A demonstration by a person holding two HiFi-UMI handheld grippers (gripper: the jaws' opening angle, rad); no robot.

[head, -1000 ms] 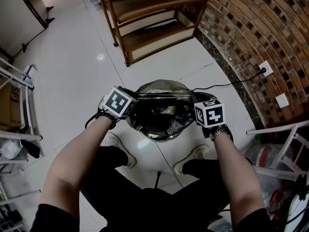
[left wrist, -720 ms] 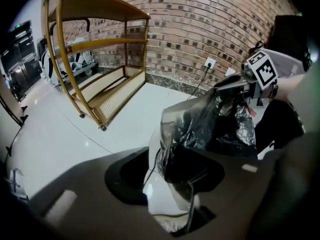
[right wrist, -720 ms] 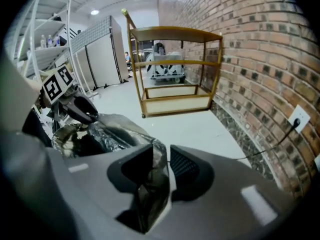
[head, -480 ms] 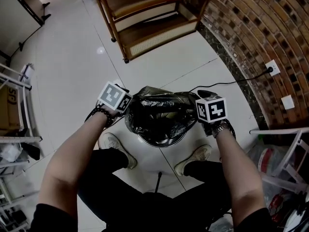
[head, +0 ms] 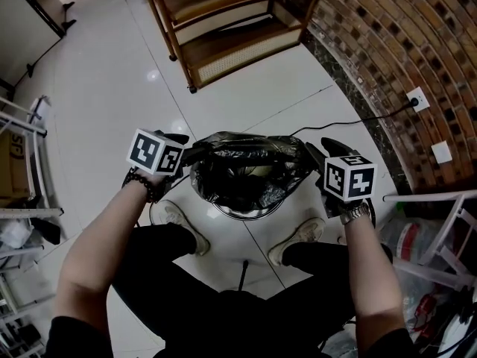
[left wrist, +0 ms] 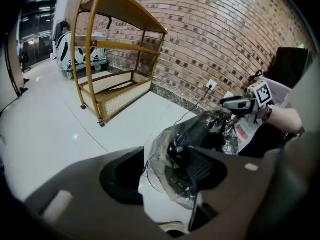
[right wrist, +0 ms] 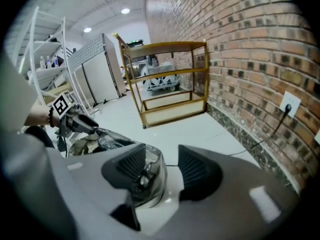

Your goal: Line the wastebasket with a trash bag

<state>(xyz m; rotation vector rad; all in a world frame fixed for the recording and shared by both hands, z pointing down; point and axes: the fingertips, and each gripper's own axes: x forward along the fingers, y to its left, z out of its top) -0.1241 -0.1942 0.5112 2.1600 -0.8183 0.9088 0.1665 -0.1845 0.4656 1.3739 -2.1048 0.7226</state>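
A black trash bag (head: 242, 171) sits in the round wastebasket (head: 246, 213) on the floor between the person's feet, its mouth spread over the rim. My left gripper (head: 192, 154) is at the bag's left edge and my right gripper (head: 314, 156) at its right edge. Both sets of jaws have just been opening. In the left gripper view, my left gripper (left wrist: 160, 173) stands open with loose bag film (left wrist: 172, 166) lying between the pads. In the right gripper view, my right gripper (right wrist: 167, 171) stands open, with bag film (right wrist: 150, 176) against its left pad only.
A wooden shelf cart (head: 231, 28) stands beyond the basket. A brick wall (head: 402, 43) with a socket (head: 414, 101) and a cable runs along the right. White racks (head: 22, 162) (head: 436, 230) stand at both sides. The person's shoes (head: 175, 218) (head: 302, 237) flank the basket.
Both grippers have moved outward, away from each other, and their jaws have opened. The bag's mouth now spreads wider across the basket's rim.
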